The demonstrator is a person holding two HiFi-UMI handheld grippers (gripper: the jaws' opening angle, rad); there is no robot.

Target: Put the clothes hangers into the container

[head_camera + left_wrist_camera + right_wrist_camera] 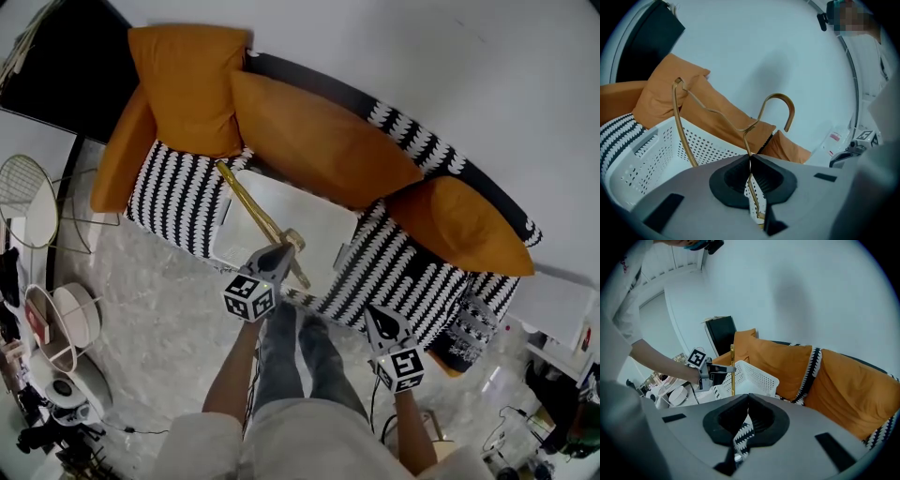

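Nearest, at the container's (314, 220) front edge, the left claw (279, 251) is clamping shut on the thin stem of a clothes hanger (253, 208), just under its neck, so this hand is already carrying the thing the task needs. The right claw (380, 319) is hanging in front of the container and to its right, jaws together on nothing, with only the patterned sofa (187, 197) showing past them; it is plainly the farther hand. What the drop turns on is this: from the left claw the hanger is stretching away over the container's left half, its long axis slanting toward the far left corner in the head view and standing steeply up above the rim in the right claw view. That far end is hanging near or past the rim, so it probably needs bringing inside before any release. The hanger is looking slim and gold-coloured, with a curved hook beside the grip and one long bowed shoulder. The container is a white perforated basket, sitting on the sofa seat and appearing bare inside. Behind it, orange cushions (319, 141) are leaning against the sofa back.
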